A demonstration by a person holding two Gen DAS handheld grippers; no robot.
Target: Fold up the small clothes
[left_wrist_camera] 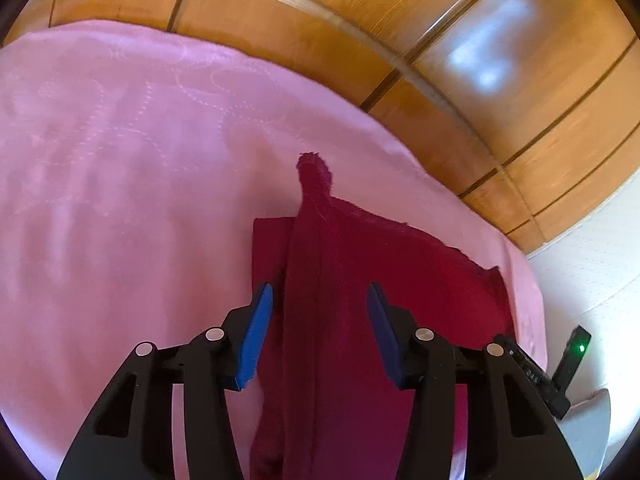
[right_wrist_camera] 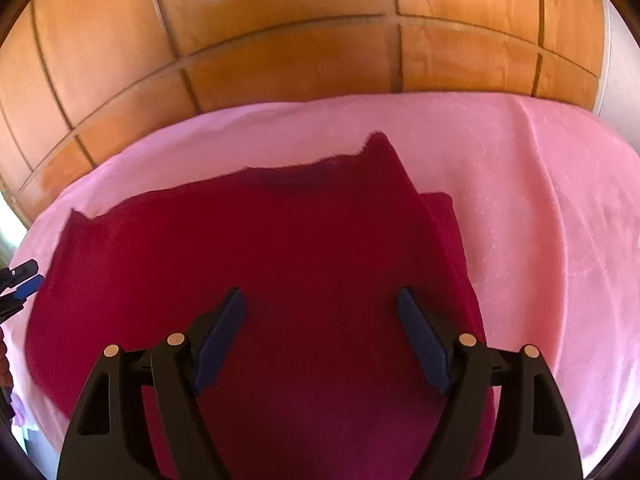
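A dark red garment (left_wrist_camera: 360, 280) lies on the pink bedspread (left_wrist_camera: 120, 160), partly folded, with a raised ridge running away from me and a narrow tip at its far end. My left gripper (left_wrist_camera: 320, 300) hovers over that ridge, its blue pads (left_wrist_camera: 258, 320) apart on either side and not pressing the cloth. In the right wrist view the same garment (right_wrist_camera: 280, 248) spreads wide and flat. My right gripper (right_wrist_camera: 320, 296) stands open above its near middle, nothing pinched. The left gripper's tips (right_wrist_camera: 34, 274) show at the far left edge beside the garment.
Wooden panelling (right_wrist_camera: 280, 40) rises right behind the far edge of the bedspread (right_wrist_camera: 540, 200). A white wall (left_wrist_camera: 580, 272) lies to the right. A black device with a green light (left_wrist_camera: 576, 346) shows at the right in the left wrist view.
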